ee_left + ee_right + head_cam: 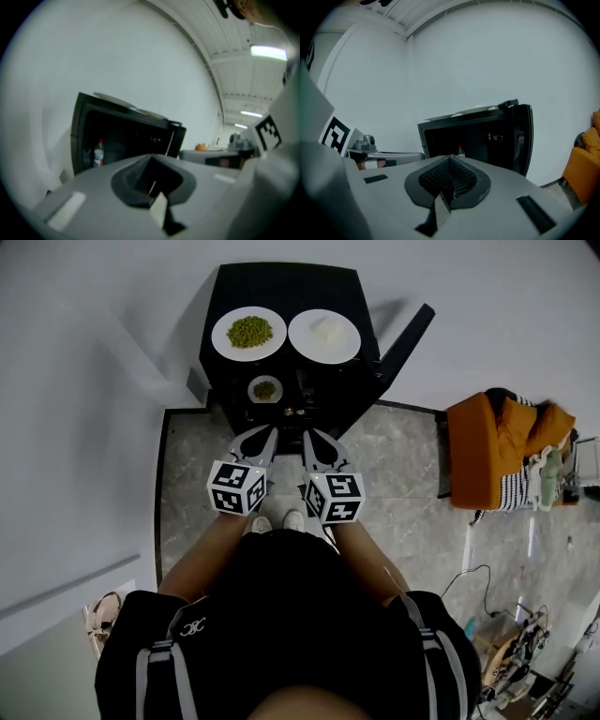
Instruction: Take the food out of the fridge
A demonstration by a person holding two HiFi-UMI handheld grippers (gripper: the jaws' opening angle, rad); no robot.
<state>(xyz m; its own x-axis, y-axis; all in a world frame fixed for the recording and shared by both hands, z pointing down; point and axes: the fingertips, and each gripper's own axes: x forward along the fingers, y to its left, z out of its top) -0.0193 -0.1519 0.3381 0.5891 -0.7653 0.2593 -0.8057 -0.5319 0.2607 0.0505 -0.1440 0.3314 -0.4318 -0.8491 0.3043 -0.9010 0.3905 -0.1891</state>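
A small black fridge stands against the wall with its door swung open to the right. On its top sit a white plate of green food and a white plate of pale food. A small bowl of green food shows at the fridge's open front. A bottle stands inside; only its red cap shows in the right gripper view. My left gripper and right gripper hang side by side in front of the opening, short of it, both shut and empty.
An orange seat with striped cloth stands to the right. Cables and gear lie on the floor at lower right. White walls close in on the left and behind the fridge. The person's shoes are on the stone floor below the grippers.
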